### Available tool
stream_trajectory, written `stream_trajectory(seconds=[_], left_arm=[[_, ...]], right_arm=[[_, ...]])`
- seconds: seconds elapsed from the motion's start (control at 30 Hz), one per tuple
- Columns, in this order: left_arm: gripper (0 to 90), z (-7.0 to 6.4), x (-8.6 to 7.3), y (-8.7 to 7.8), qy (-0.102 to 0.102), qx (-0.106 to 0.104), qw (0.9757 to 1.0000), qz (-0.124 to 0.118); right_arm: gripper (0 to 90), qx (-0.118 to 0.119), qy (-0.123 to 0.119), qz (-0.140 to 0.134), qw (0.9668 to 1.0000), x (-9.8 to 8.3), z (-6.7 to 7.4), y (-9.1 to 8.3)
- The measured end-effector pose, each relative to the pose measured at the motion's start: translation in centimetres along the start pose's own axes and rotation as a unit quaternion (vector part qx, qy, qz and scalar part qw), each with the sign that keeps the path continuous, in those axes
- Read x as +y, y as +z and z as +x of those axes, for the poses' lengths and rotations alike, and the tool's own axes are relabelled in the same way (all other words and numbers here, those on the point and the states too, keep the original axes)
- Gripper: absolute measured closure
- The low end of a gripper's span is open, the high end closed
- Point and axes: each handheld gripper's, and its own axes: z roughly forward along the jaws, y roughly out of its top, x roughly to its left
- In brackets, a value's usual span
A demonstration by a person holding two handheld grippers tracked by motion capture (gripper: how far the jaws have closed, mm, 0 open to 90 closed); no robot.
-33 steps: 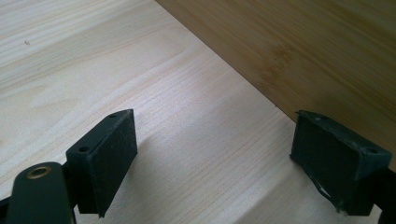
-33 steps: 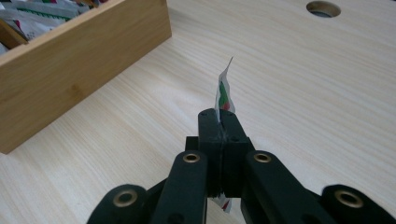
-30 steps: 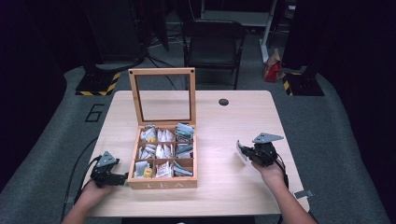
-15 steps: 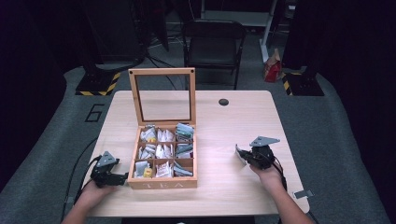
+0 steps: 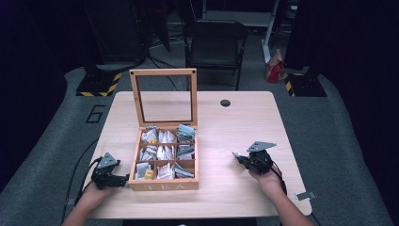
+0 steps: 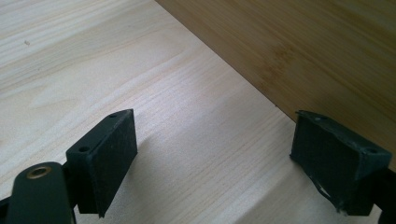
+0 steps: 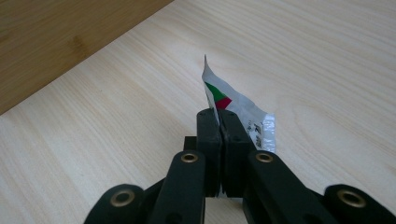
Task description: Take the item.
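Right of tea box: right tool (image 5: 243,159) clenched on a tea sachet (image 7: 236,111), white with a green and red mark, pinched by one edge so it stands up between the jaws, low over the surface (image 5: 235,122).
Why held so: edge pinch leaves most of the sachet free; likely being carried to or from the box, cannot tell which.
Left of tea box: left tool (image 5: 123,179) released, jaws wide apart, nothing between them, resting low just beside the box's left front corner.
Why parked there: looks like it is waiting, or placed to steady the box; judgement only.
Tea box (image 5: 163,184): wooden, "TEA" on front wall, sits mid-surface, nine compartments in a grid.
Lid (image 5: 163,72): framed with a clear pane, stands upright at the box's back edge, so all compartments are reachable from above.
Contents: sachets in most compartments, mainly white, a few green or yellow; the front row looks less full.
Behind tea box: small dark round spot (image 5: 225,102) on the surface, well apart from the box.
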Motion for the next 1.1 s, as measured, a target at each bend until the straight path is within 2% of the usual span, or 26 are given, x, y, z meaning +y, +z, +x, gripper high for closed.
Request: stream_trajectory(seconds=[0.03,0.13,0.2,0.27,0.3,0.33,0.4,0.57,0.6,0.67,0.83,1.1], left_arm=[[13.8,0.0,0.0,0.0,-0.002,-0.001,1.0,0.0],[13.8,0.1,0.0,0.0,0.004,0.001,1.0,0.0],[13.8,0.0,0.0,0.0,-0.003,-0.002,1.0,0.0],[13.8,0.0,0.0,0.0,0.0,0.0,1.0,0.0],[13.8,0.1,0.0,0.0,0.005,0.001,1.0,0.001],[13.8,0.0,0.0,0.0,-0.003,-0.002,1.0,0.0],[13.8,0.0,0.0,0.0,0.003,0.001,1.0,0.0],[13.8,0.0,0.0,0.0,-0.004,-0.002,1.0,0.0],[13.8,0.1,0.0,0.0,0.004,0.001,1.0,0.0],[13.8,0.0,0.0,0.0,0.003,0.001,1.0,0.0],[13.8,0.0,0.0,0.0,-0.002,-0.001,1.0,0.0],[13.8,0.0,0.0,0.0,0.0,-0.001,1.0,0.001]], right_arm=[[88.1,0.004,-0.01,0.001,0.9999,0.0,-0.1,0.1],[87.4,0.008,-0.01,0.008,0.9999,-0.1,0.2,0.3],[86.7,0.007,-0.007,0.008,0.9999,-0.1,0.3,0.4],[85.7,0.008,-0.006,0.005,0.9999,-0.2,0.3,0.5],[84.6,0.008,-0.007,0.009,0.9999,-0.2,0.3,0.5],[83.3,0.009,-0.008,0.01,0.9999,-0.2,0.3,0.5],[80.1,0.012,-0.007,0.011,0.9998,-0.2,0.4,0.5],[75.1,0.012,-0.012,0.007,0.9998,-0.1,0.5,0.5],[73.3,0.012,-0.012,0.004,0.9999,-0.1,0.5,0.5],[67.2,0.009,-0.009,-0.002,0.9999,0.0,0.6,0.3],[59.1,0.01,0.006,-0.026,0.9996,0.3,0.6,-0.3],[52.0,0.001,0.024,-0.038,0.999,0.4,-0.1,-0.9]])
